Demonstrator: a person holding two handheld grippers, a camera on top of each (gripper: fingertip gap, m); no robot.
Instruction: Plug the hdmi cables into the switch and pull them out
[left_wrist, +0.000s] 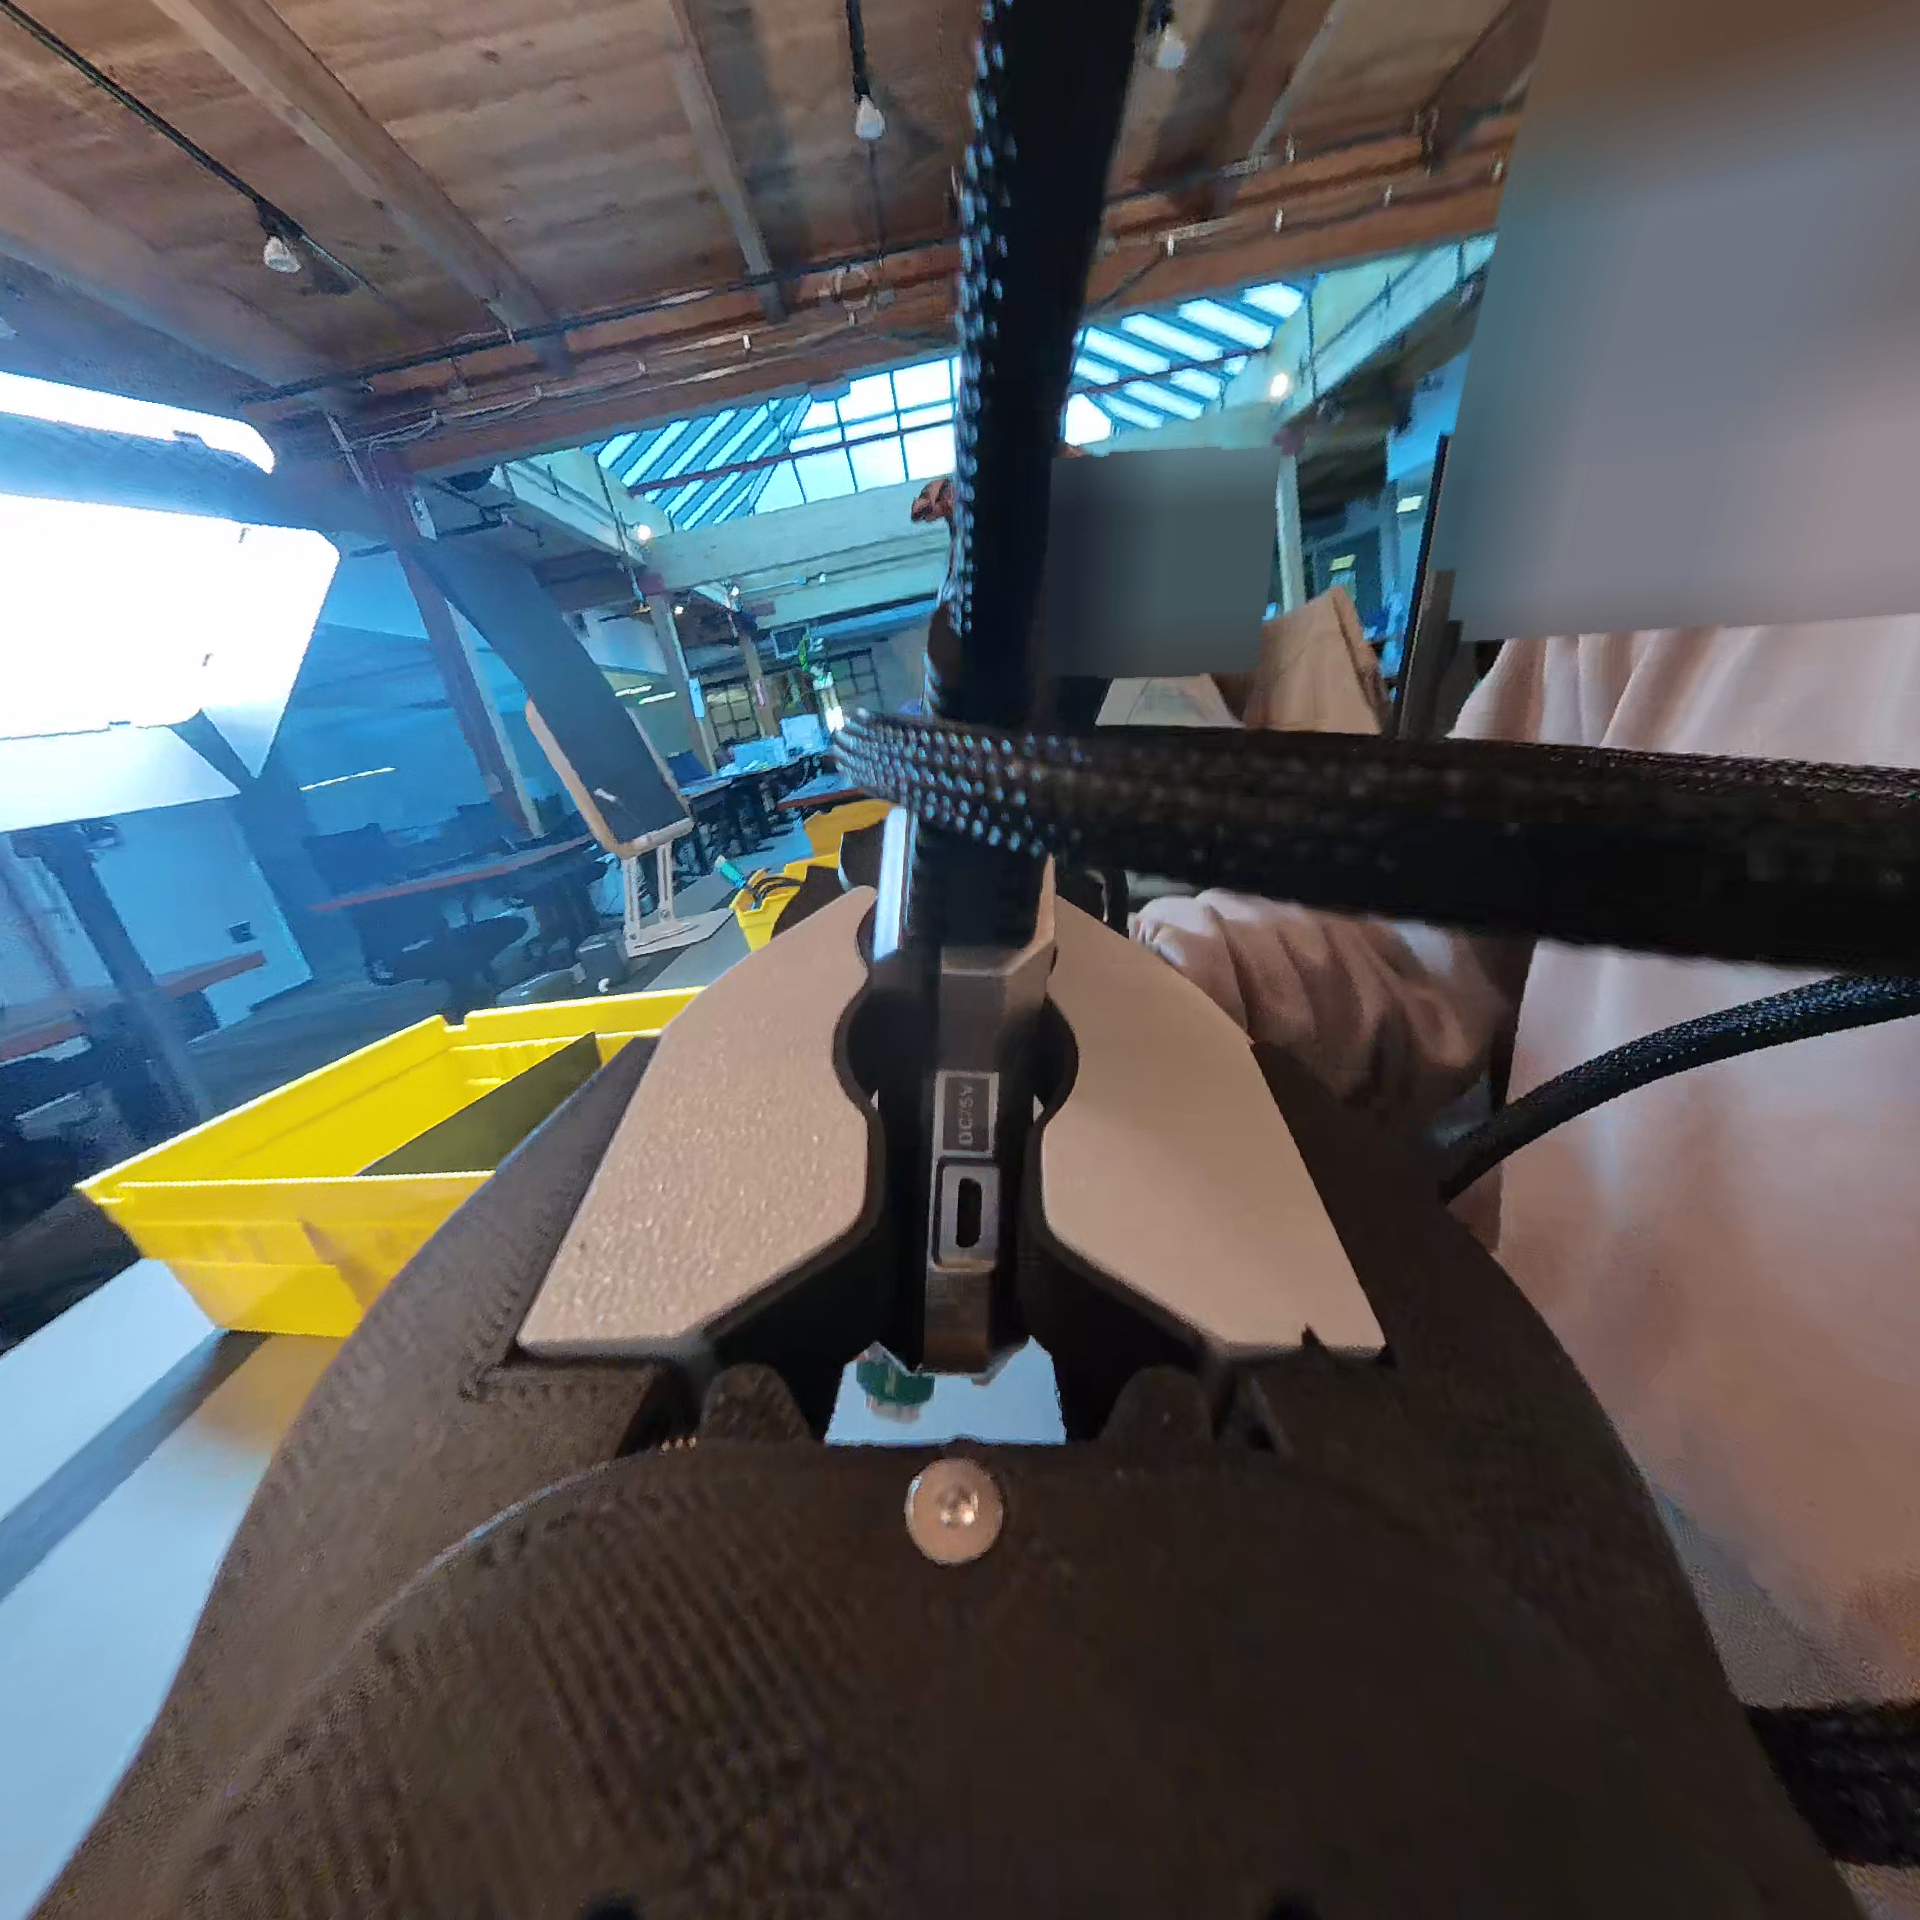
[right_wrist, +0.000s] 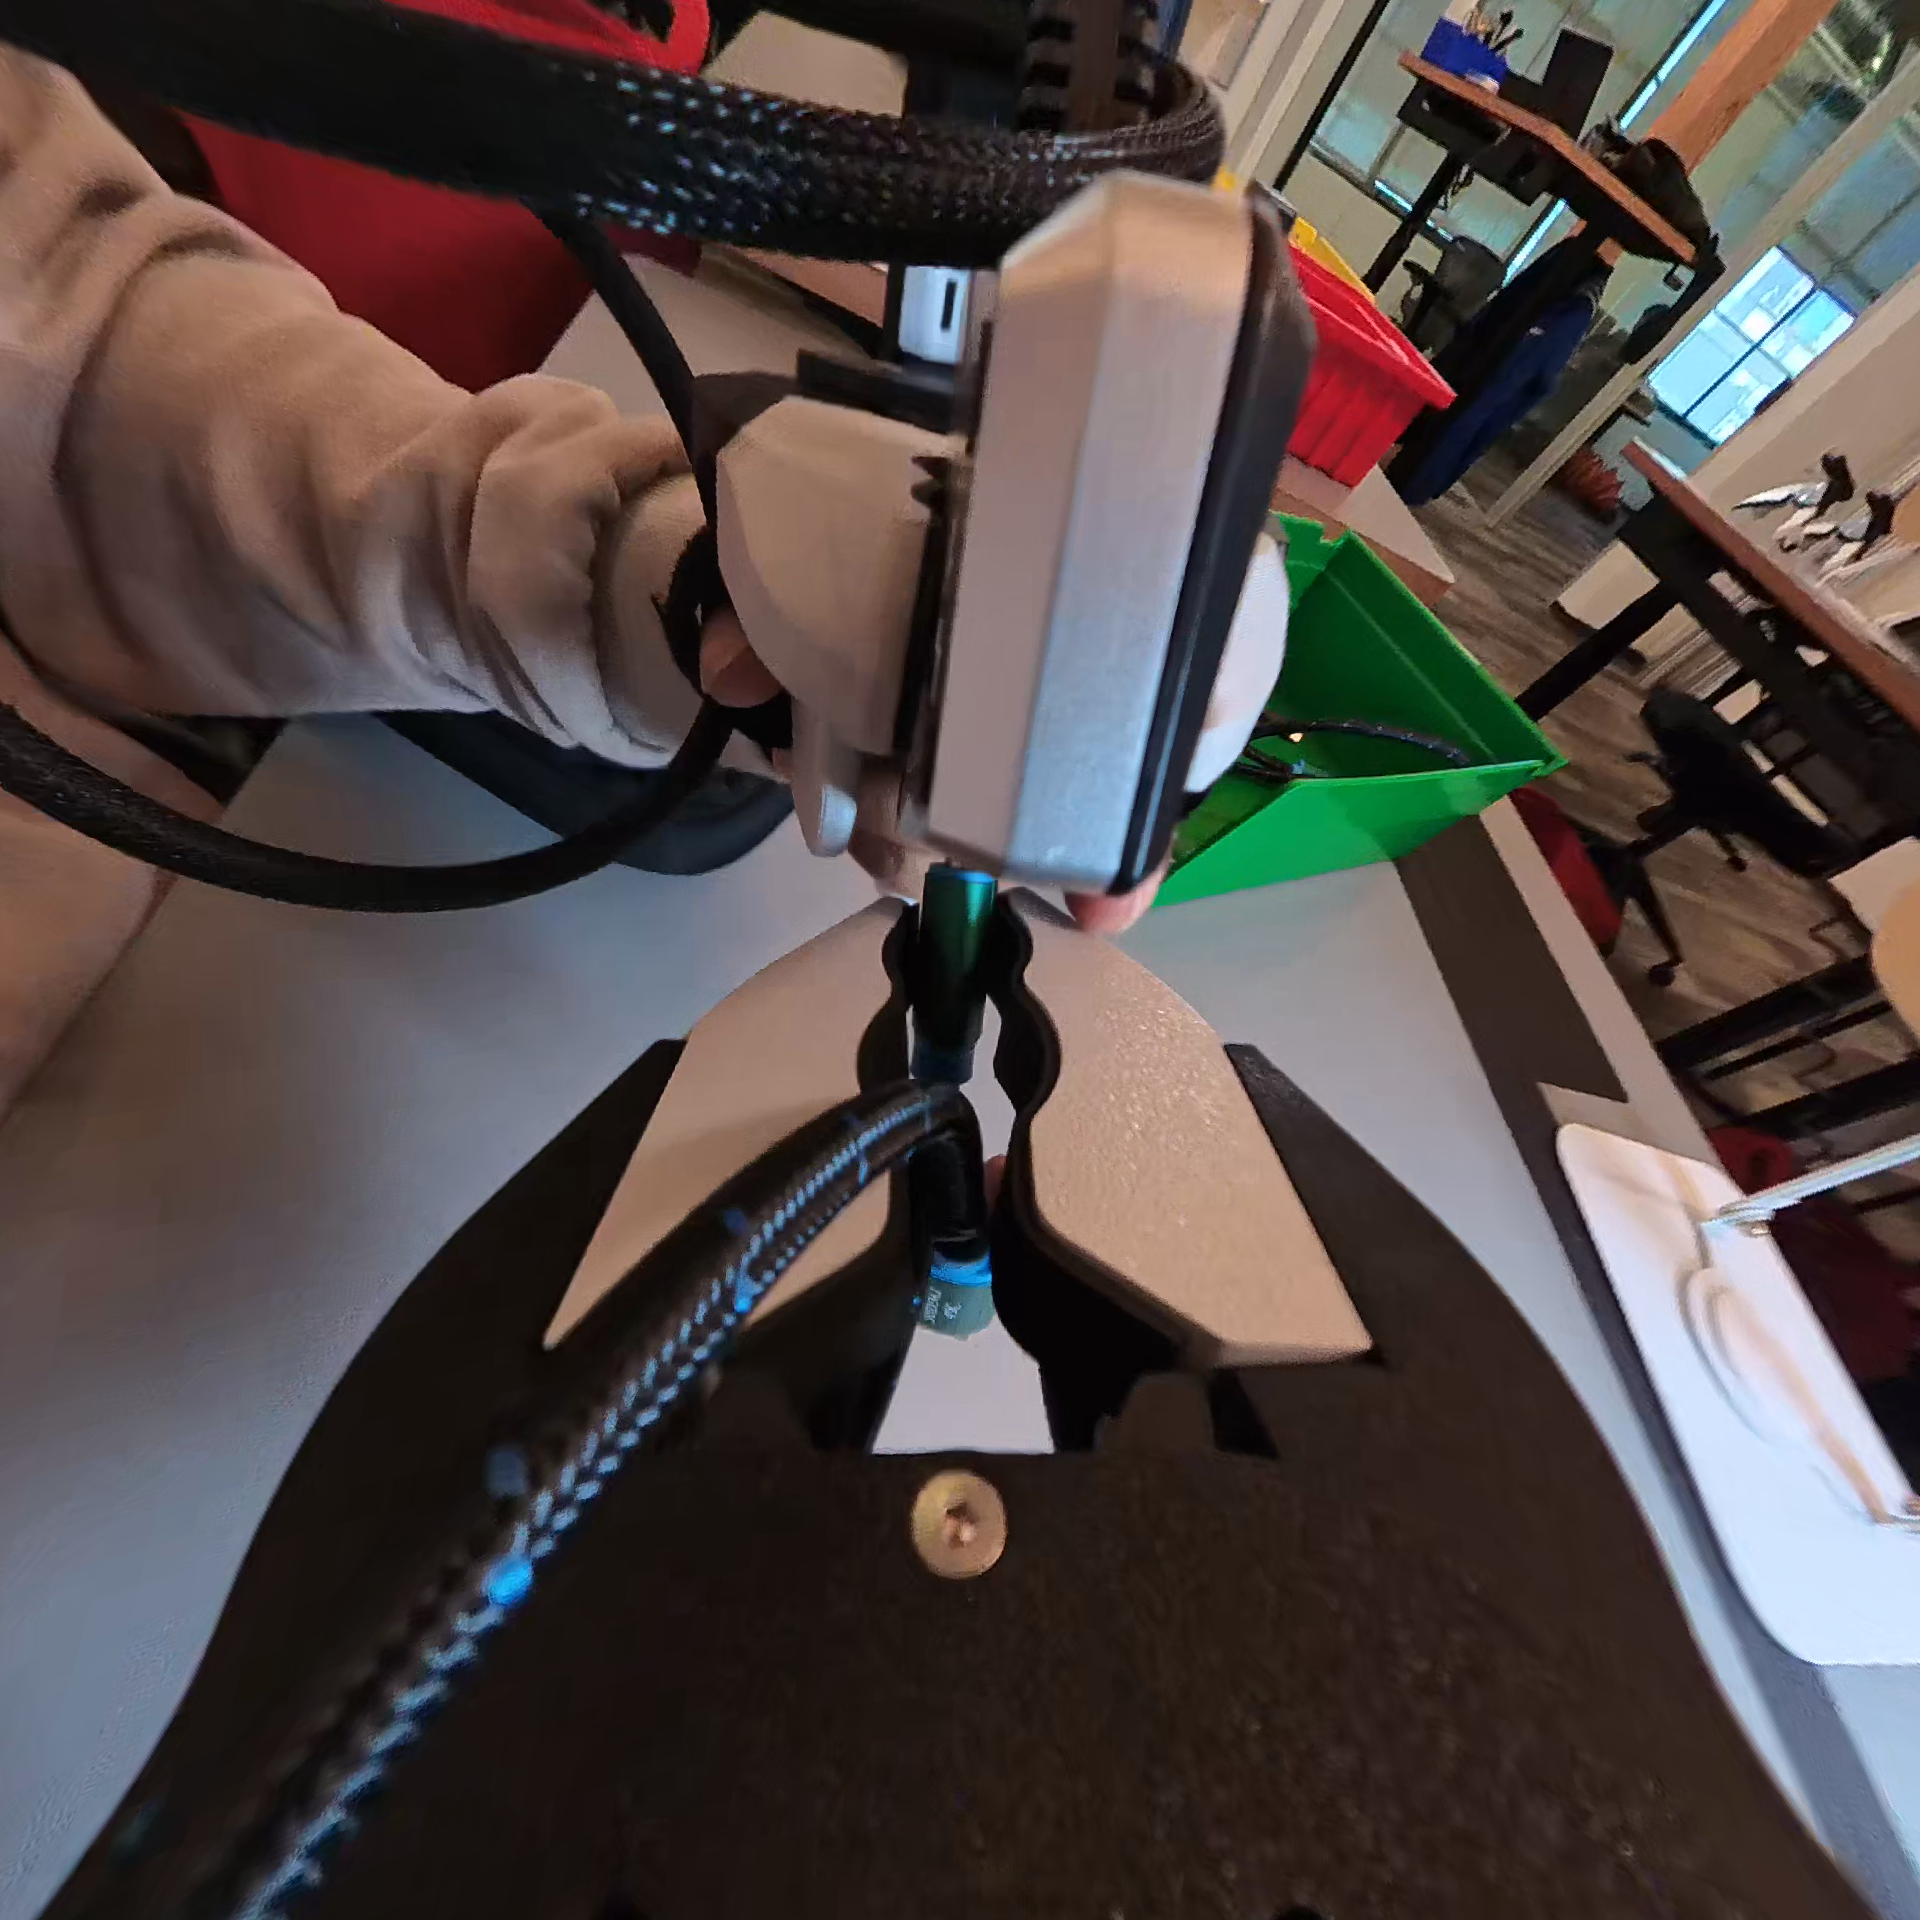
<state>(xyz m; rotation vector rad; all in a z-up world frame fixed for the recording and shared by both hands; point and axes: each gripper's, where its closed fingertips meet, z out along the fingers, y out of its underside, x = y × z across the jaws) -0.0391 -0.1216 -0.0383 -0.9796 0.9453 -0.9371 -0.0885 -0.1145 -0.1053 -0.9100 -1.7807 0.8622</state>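
Left gripper (left_wrist: 961, 1039) jaws clenched on switch (left_wrist: 964, 1164), held above the counter (right_wrist: 260, 1039). Right gripper (right_wrist: 951, 997) jaws grasp green hdmi plug (right_wrist: 951, 956) at the switch's lower end. Green bin (right_wrist: 1382, 727) holds dark cables; yellow bin (left_wrist: 312, 1174) contents unclear.

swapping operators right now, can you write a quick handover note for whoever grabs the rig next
Left gripper: shut on the switch, held in the air edge-on, with one braided cable already plugged into its far end.
Right gripper: shut on the green HDMI plug, tip at the switch's underside; seating can't be judged.
A green bin and the table lie below.
Left to do: confirm or finish this insertion, then pull the cables out.
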